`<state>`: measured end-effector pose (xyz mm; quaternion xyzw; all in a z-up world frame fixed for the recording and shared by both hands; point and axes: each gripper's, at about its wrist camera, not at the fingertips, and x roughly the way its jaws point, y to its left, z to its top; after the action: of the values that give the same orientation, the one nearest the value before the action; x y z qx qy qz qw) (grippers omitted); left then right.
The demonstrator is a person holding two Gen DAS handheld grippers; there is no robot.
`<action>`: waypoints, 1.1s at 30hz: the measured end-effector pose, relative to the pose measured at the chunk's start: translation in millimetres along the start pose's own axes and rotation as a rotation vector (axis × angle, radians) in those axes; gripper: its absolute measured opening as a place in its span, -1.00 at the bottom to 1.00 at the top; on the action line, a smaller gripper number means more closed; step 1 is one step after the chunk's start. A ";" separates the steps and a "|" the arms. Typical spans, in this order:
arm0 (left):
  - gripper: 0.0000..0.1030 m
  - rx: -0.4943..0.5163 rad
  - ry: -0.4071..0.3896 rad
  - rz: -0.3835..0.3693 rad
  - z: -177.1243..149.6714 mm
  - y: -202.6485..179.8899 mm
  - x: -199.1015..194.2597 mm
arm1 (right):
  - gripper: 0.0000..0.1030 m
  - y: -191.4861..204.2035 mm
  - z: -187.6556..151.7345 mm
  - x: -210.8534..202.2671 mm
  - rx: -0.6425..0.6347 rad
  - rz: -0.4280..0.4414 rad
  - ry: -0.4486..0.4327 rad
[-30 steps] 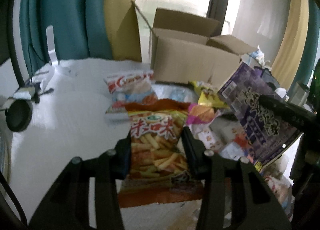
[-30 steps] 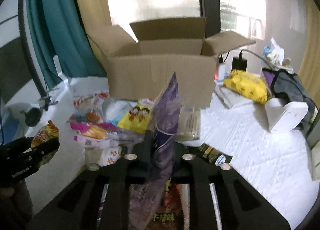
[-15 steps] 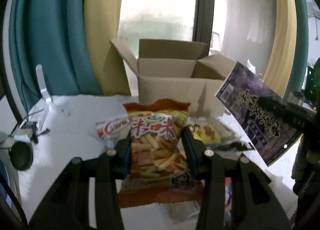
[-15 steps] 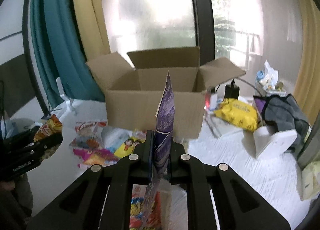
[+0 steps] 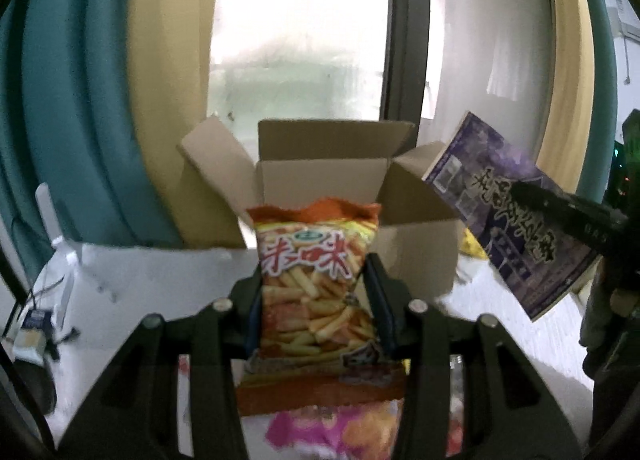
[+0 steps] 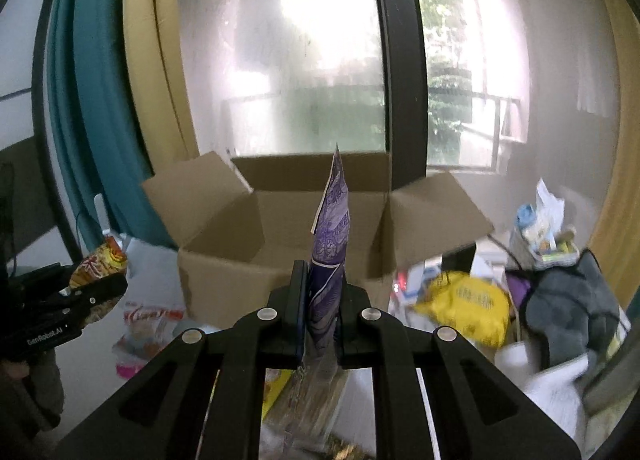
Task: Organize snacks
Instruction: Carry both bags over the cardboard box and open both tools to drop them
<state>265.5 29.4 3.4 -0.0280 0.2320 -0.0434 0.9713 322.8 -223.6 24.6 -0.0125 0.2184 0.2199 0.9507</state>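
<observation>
My left gripper (image 5: 314, 284) is shut on an orange bag of potato sticks (image 5: 316, 280), held upright in the air in front of the open cardboard box (image 5: 320, 179). My right gripper (image 6: 323, 280) is shut on a flat purple snack bag (image 6: 332, 236), seen edge-on and pointing up before the same box (image 6: 280, 227). In the left wrist view the purple bag (image 5: 508, 211) hangs at the right with the right gripper's finger across it. The right wrist view shows the left gripper (image 6: 92, 288) with the orange bag (image 6: 100, 260) at the far left.
Loose snack packets (image 6: 144, 324) lie on the white table (image 5: 140, 280) below and left of the box. A yellow bag (image 6: 468, 304), grey cloth (image 6: 568, 300) and a white object (image 6: 520, 360) crowd the right side. Curtains and a window stand behind the box.
Both grippers have risen from the snack pile with their bags and come toward the box. The box opening now shows at the middle of both views; the table's packets have dropped low.
</observation>
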 end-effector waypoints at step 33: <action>0.59 -0.092 0.094 0.089 85.8 20.3 162.1 | 0.34 -39.5 56.4 196.6 0.063 -0.067 0.198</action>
<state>449.8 36.8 5.6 -0.0604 0.2801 0.0093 0.9580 521.5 -171.4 -10.0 -0.0116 0.3177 0.1789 0.9311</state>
